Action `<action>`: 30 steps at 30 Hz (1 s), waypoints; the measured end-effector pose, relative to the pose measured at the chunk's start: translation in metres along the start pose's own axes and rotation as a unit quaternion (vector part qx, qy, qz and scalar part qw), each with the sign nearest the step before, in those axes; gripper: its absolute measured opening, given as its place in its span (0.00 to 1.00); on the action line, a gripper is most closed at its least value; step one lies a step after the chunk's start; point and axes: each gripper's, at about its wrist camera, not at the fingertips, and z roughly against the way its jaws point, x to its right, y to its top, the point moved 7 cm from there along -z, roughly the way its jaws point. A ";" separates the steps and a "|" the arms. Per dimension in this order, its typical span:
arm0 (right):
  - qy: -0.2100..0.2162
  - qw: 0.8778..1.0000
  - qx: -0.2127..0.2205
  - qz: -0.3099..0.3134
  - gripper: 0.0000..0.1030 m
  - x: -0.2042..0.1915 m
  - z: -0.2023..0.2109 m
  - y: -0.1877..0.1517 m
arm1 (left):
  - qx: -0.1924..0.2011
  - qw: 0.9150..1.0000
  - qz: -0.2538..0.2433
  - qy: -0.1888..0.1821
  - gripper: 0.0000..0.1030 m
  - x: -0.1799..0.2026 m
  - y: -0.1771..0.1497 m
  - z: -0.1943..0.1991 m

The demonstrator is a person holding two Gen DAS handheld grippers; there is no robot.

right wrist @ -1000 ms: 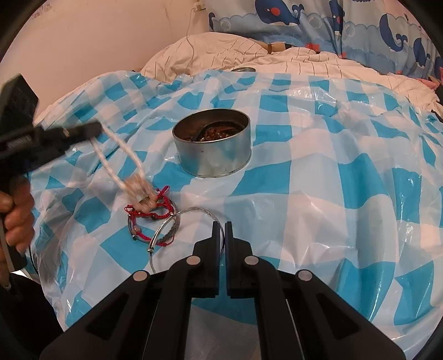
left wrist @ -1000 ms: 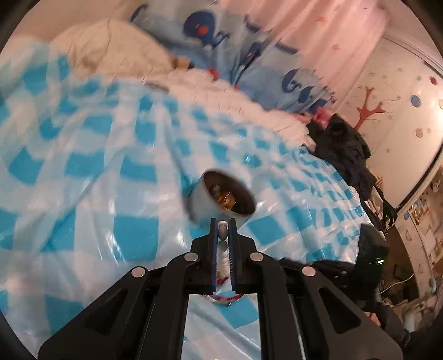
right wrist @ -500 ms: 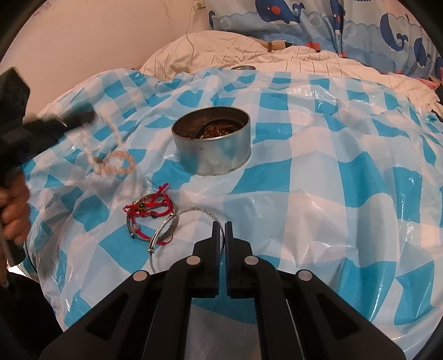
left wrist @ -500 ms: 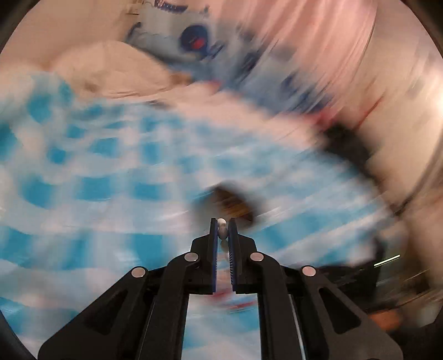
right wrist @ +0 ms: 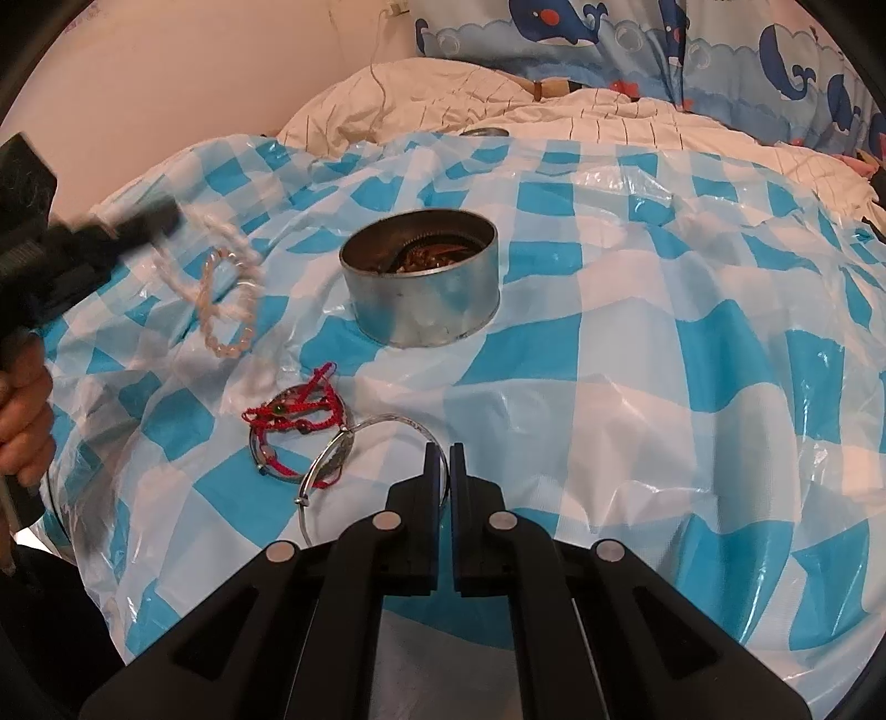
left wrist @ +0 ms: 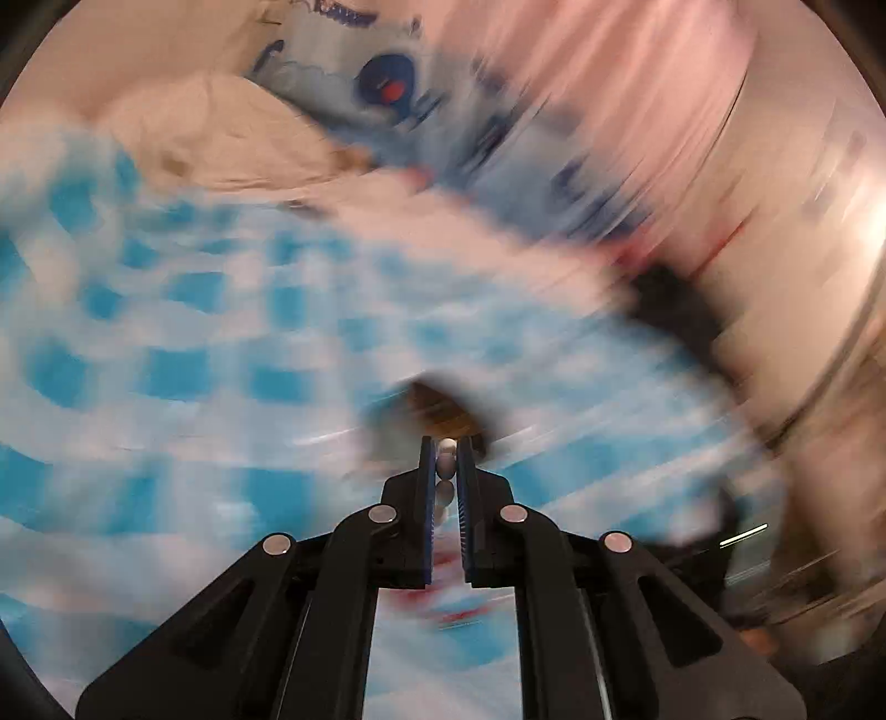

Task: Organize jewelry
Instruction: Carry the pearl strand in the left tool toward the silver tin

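A round metal tin point(right wrist: 423, 277) holding dark jewelry stands on the blue-and-white checked plastic sheet point(right wrist: 637, 387); in the blurred left wrist view it shows ahead of the fingers point(left wrist: 437, 412). My left gripper point(left wrist: 446, 462) is shut on a white bead bracelet point(left wrist: 446, 465). In the right wrist view that gripper point(right wrist: 166, 213) holds the bracelet point(right wrist: 230, 299) dangling in the air left of the tin. A red cord bracelet point(right wrist: 293, 415) and a silver bangle point(right wrist: 343, 459) lie on the sheet. My right gripper point(right wrist: 446, 454) is shut and empty, just right of the bangle.
White bedding point(right wrist: 498, 105) and a whale-print blue cover point(right wrist: 637, 39) lie behind the sheet. A small metal lid point(right wrist: 487, 132) sits at the sheet's far edge. The sheet drops off at the left and near edges.
My left gripper has lifted the bead bracelet off the red cord bracelet and swung it up and toward the tin. The right gripper has stayed still.
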 end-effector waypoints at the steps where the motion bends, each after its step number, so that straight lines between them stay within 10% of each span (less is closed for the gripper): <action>1: -0.001 1.000 -0.001 0.001 0.04 -0.001 -0.001 0.000 | -0.026 0.999 0.001 0.026 0.06 -0.008 -0.009 -0.013; 7: 0.000 1.000 0.000 0.001 0.04 -0.001 -0.001 0.000 | -0.039 0.998 0.051 -0.006 0.06 -0.018 -0.017 -0.021; 10: 0.000 1.000 0.002 0.002 0.04 -0.001 0.000 0.000 | 0.040 0.990 0.061 -0.118 0.06 0.002 0.000 0.012; 14: -0.002 1.000 -0.003 0.002 0.04 -0.002 -0.003 -0.001 | 0.001 1.000 0.016 0.007 0.06 -0.008 -0.006 -0.008; 16: -0.003 1.000 -0.002 0.001 0.04 -0.001 -0.003 -0.001 | -0.015 0.996 0.080 -0.038 0.06 -0.018 -0.013 -0.016; 30: -0.002 1.000 0.011 -0.003 0.04 -0.001 0.002 0.003 | 0.000 0.997 0.063 -0.053 0.06 -0.009 -0.007 0.002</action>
